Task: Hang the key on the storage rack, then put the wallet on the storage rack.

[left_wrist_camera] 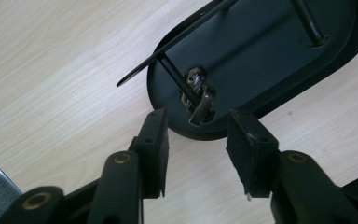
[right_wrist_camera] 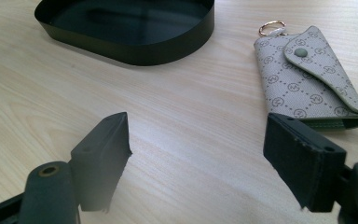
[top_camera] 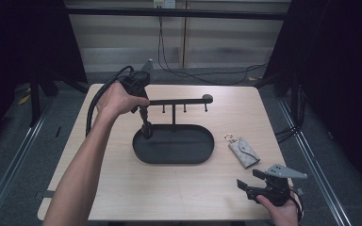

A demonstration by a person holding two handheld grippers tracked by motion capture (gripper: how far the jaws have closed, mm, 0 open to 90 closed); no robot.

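Left gripper (left_wrist_camera: 198, 133): jaws spread, nothing pinched. They hang just above the near-left end of the black oval tray (left_wrist_camera: 270, 60), aimed at a small bunch of keys (left_wrist_camera: 198, 95) lying in the tray at the foot of a thin upright rod. Jaw tips flank the bunch but I can't tell if they touch it; looks like a small gap. In the high view the same gripper (top_camera: 146, 131) points steeply down into the tray's left end, under the left end of the stand's hook bar (top_camera: 181, 100). The hook pegs on that bar look bare.

Right gripper (right_wrist_camera: 198, 158): jaws wide apart, empty, low over the bench (right_wrist_camera: 177, 116). Grey patterned key pouch (right_wrist_camera: 307, 79), gold ring on top, lies flat on the bench just right of the tray, ahead of the right jaw, clear of it.

Judgement: early stage. Keys sit in the tray ungripped, pouch untouched. Left to do: close on the keys, lift, then hang or move them; same for the pouch.
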